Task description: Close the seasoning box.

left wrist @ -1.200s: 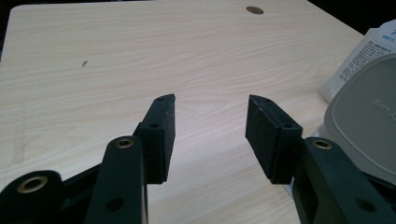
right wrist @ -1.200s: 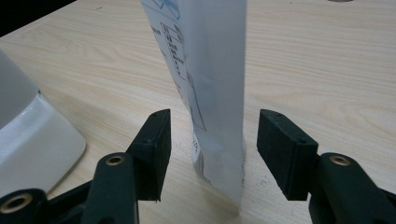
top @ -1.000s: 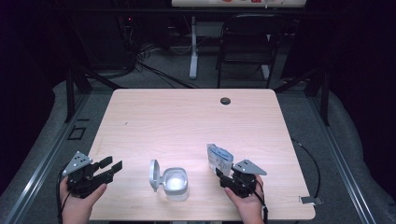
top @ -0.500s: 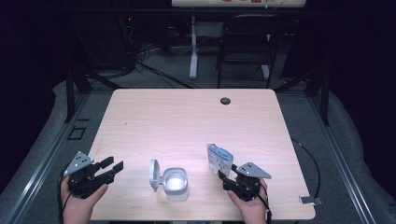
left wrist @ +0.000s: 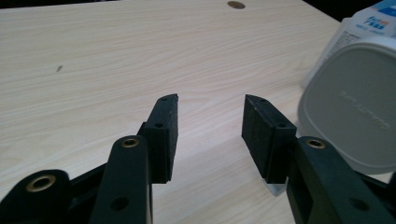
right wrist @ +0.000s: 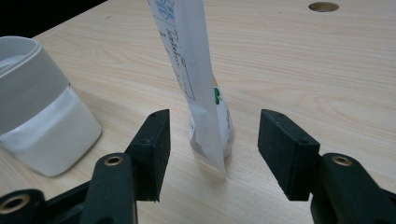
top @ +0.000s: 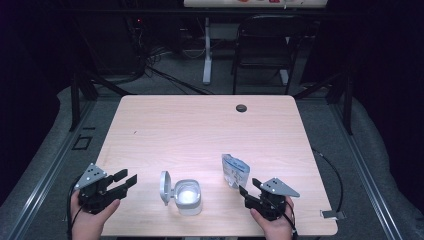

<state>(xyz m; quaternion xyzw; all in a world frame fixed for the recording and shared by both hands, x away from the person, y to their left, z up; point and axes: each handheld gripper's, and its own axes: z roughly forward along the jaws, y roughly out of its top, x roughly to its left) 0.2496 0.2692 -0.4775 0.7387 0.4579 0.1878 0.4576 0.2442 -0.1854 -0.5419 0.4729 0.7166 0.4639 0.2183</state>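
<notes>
High view: the left tool (top: 127,179) sits at the near left edge of the worktop (top: 200,130), held in a hand, its jaws spread and holding nothing. They have just been closing a little, with nothing between them. A white container (top: 189,197) with its lid (top: 165,187) standing open lies between the two tools, near the front edge. The pouch (top: 234,171) stands upright just beyond the right tool (top: 247,193), apart from it. Compared with a second ago, the right tool has drawn back slightly toward the near edge, so the pouch now stands clear of it; pouch and container have kept their places.

Left gripper view: the jaws stand apart over bare worktop (left wrist: 116,60). The container's lid (left wrist: 355,116) is just beside the right-hand jaw; whether they touch cannot be told. The pouch's (left wrist: 373,18) top shows behind it.

Right gripper view: the jaws are spread, and the pouch (right wrist: 196,84) stands edge-on just ahead of the gap between them, touching neither pad. The container (right wrist: 42,121) is to the left.
</notes>
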